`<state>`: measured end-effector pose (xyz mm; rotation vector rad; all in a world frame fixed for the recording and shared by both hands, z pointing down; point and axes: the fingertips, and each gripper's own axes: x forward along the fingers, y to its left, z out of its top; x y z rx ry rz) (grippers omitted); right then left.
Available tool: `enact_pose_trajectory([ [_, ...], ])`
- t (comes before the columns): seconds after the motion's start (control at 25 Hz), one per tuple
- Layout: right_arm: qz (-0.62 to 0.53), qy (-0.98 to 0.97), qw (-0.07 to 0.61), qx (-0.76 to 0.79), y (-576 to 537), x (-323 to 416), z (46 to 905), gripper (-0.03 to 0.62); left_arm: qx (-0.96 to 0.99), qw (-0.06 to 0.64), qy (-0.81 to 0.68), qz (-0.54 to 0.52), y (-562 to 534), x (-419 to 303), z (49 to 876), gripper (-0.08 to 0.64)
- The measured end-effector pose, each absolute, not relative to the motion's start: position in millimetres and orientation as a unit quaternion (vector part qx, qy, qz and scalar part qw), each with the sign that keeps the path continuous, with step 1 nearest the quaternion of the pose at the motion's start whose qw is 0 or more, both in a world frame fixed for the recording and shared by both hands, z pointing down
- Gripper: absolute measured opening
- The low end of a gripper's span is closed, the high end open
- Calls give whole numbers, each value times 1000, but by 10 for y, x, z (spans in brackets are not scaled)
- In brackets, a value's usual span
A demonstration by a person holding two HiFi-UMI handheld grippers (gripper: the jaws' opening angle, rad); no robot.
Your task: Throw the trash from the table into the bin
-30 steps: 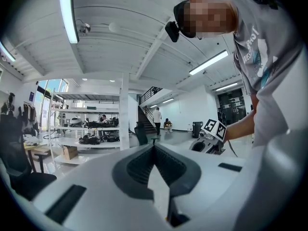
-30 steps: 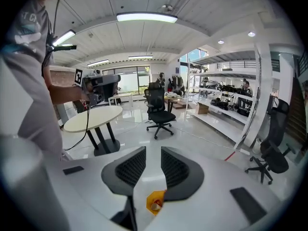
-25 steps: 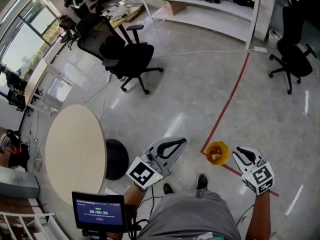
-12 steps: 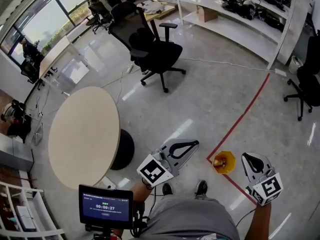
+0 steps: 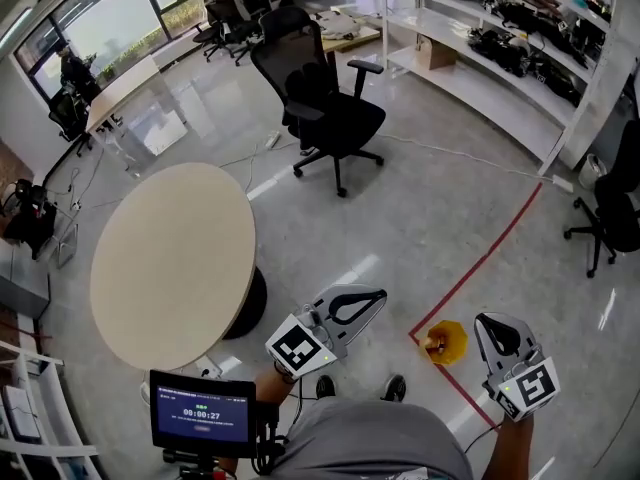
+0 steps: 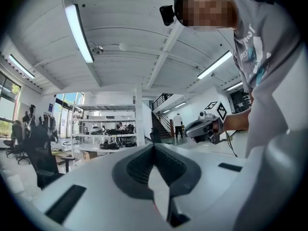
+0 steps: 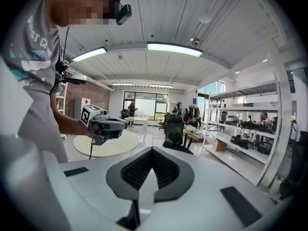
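Closest in, a small screen [image 5: 202, 411] on a stand sits at the person's waist, angled up, presumably so its timer can be read at a glance. Just ahead, the left tongs [image 5: 376, 296] are held about level, pads pressed together with nothing between them. The right tongs [image 5: 486, 321] are likewise pinched shut and empty, tipped slightly down. Both sit near the body, which suits carrying nothing. Between the two on the floor stands the orange bin [image 5: 452, 330], set at the corner of a red tape line [image 5: 490, 253], likely a marked spot that keeps it within a step of the work. A pale scrap of trash [image 5: 432, 345] appears to lie inside it, though it is too small to make out with any certainty. Farther left, the round tabletop [image 5: 170, 258] shows a bare beige surface with no litter visible. With the trash apparently binned, I judge the task to be at or near its end. Beyond stands a black office chair [image 5: 325, 108], well apart from the tabletop, and white shelving [image 5: 500, 48] lines the far wall.
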<state>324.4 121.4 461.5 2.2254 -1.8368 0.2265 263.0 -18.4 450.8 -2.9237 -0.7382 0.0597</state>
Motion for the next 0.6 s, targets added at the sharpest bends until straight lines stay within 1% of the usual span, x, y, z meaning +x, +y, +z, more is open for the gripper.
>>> enact_pose_trajectory([
  [0.16, 72, -630, 132, 762, 935, 2948, 4555, 7, -973, 50, -224, 28, -544, 2265, 4451, 43],
  [0.36, 71, -623, 159, 763, 540, 2524, 4580, 6, -977, 35, -205, 39, -995, 1721, 4456, 43],
  [0.6, 55, -619, 164, 766, 496, 2454, 4339, 6, -980, 13, -196, 12, -1034, 1568, 4446, 43],
])
